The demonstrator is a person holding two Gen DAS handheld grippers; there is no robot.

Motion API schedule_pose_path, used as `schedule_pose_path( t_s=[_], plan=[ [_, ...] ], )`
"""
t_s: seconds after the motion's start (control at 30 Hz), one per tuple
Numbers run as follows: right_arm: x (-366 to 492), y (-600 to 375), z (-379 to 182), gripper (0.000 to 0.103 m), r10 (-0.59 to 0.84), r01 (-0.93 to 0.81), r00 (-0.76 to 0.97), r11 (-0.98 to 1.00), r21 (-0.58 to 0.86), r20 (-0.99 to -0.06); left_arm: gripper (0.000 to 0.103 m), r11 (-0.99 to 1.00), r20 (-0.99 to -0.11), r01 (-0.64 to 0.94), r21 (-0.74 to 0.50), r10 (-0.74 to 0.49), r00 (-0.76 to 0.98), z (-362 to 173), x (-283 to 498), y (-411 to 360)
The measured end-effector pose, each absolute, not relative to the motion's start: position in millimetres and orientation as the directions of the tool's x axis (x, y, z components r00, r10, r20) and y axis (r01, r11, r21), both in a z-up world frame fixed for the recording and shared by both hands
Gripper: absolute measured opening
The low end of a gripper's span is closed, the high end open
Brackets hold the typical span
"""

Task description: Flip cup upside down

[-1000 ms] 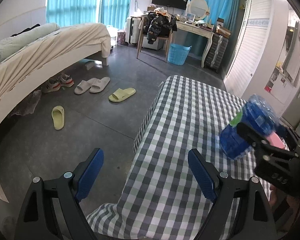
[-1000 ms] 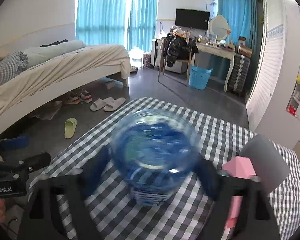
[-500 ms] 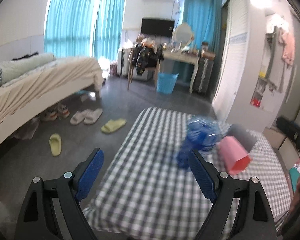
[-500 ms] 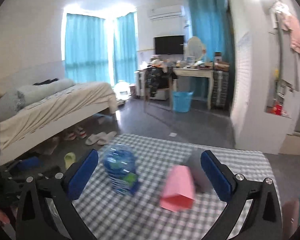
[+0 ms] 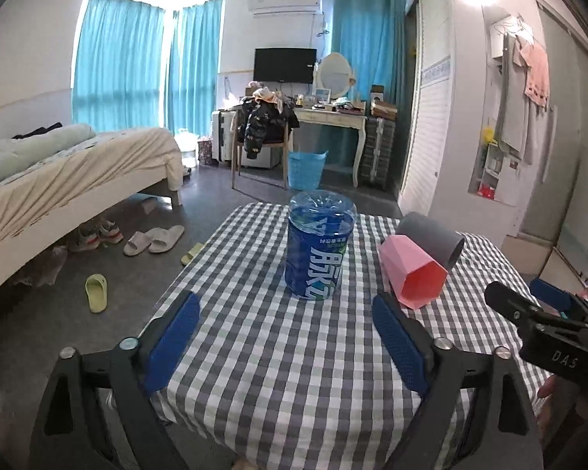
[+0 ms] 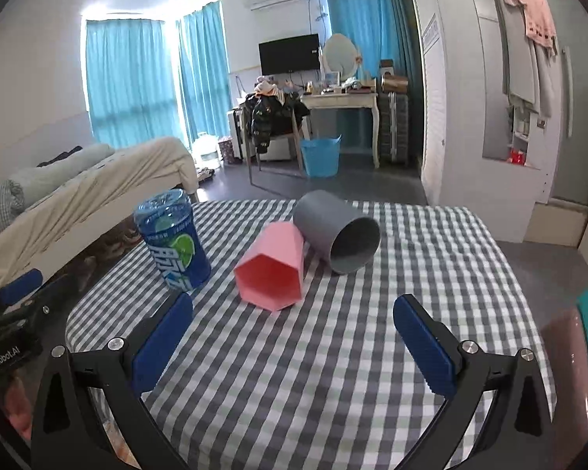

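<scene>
A clear blue cup with a printed label point(image 5: 319, 250) stands on the checked tablecloth point(image 5: 278, 356), its closed ribbed end up and its print inverted; nothing holds it. In the right wrist view the blue cup point(image 6: 173, 239) is at the left. My left gripper point(image 5: 284, 313) is open, just short of the cup. My right gripper point(image 6: 293, 305) is open and empty, facing a pink hexagonal cup point(image 6: 272, 272) and a grey cup point(image 6: 335, 231), both lying on their sides and touching.
The small table's left edge point(image 5: 184, 274) drops to a floor with slippers point(image 5: 153, 239). A bed point(image 5: 70, 172) runs along the left; a desk, chair and blue basket point(image 5: 305, 168) stand behind. A person's hand point(image 6: 564, 368) shows at the right.
The right gripper opened and let go of the blue cup, which now stands on the table. Both grippers have drawn back from the cups.
</scene>
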State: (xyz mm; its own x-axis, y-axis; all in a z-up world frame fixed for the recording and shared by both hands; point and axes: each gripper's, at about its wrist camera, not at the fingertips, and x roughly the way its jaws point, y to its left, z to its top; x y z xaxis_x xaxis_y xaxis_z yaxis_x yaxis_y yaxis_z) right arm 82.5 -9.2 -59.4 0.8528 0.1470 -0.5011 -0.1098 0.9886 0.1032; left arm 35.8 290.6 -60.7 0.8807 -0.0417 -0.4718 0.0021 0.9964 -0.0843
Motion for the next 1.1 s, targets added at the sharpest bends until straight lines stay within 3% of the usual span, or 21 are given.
schedule_pose_path(
  t_s=[1.1],
  plan=[
    [85,25,-58,0.103,0.131,-0.152,0.856,0.988,-0.003,-0.500,0.098,0.995,-0.494,-0.043,-0.088,-0.006,0.869,-61,27,308]
  ],
)
